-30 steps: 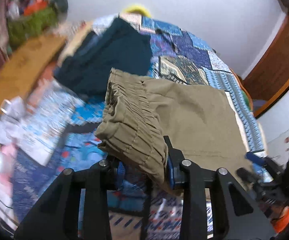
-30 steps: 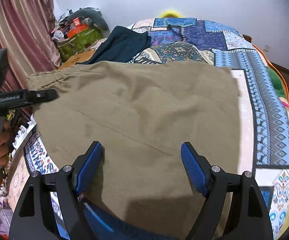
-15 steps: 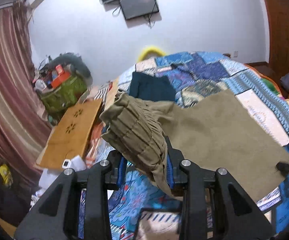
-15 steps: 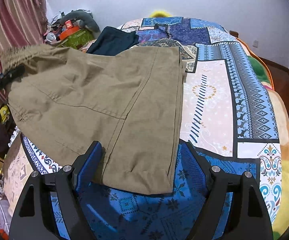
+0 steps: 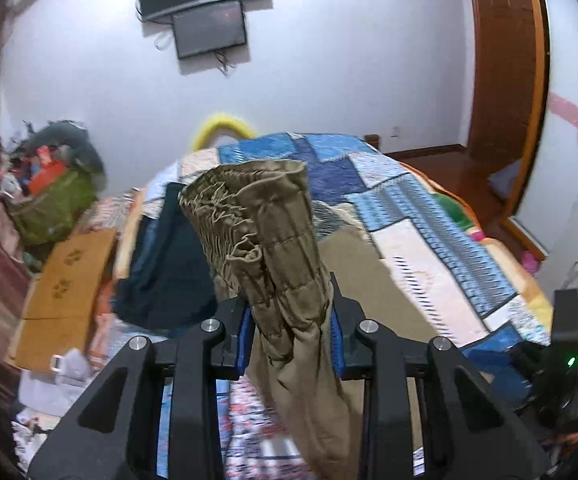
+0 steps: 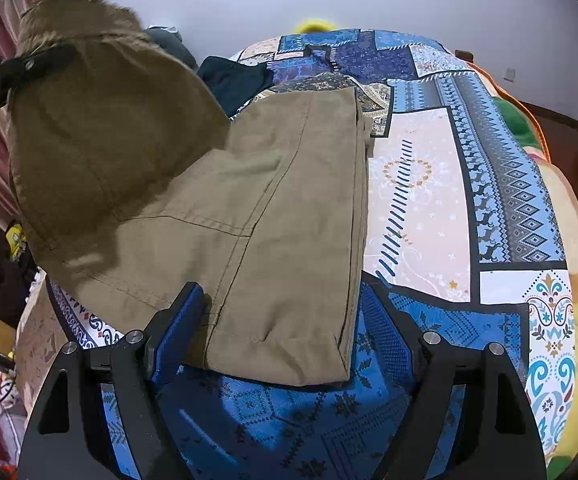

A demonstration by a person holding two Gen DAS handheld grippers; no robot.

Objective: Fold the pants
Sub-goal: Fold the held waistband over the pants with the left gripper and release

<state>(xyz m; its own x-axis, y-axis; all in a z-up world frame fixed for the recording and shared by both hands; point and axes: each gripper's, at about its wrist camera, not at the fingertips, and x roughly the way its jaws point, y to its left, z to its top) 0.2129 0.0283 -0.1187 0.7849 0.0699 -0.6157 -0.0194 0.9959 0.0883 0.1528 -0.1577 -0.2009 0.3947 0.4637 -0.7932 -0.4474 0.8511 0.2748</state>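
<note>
Khaki pants (image 6: pixel 281 208) lie lengthwise on the patchwork bedspread (image 6: pixel 429 200), with the leg hems nearest in the right wrist view. My left gripper (image 5: pixel 291 328) is shut on the gathered elastic waistband (image 5: pixel 265 240), and its jaws are still closing on it. The waistband stands up between the blue pads, and cloth hangs down below them. In the right wrist view the lifted waist end (image 6: pixel 101 128) arches high at the left, with one left finger (image 6: pixel 29 66) clamped on it. My right gripper (image 6: pixel 281 304) is open just above the hems, with nothing pinched.
A dark navy garment (image 5: pixel 169 272) lies on the bed's far left side. Beside the bed are a wooden board (image 5: pixel 65 280), a stuffed green bag (image 5: pixel 53 208) and floor clutter. A TV (image 5: pixel 205 12) hangs on the far wall. A wooden door (image 5: pixel 505 60) stands at right.
My left gripper has risen and rolled, lifting the waistband off the bed so the upper pants now arch above the legs. The right gripper has barely moved.
</note>
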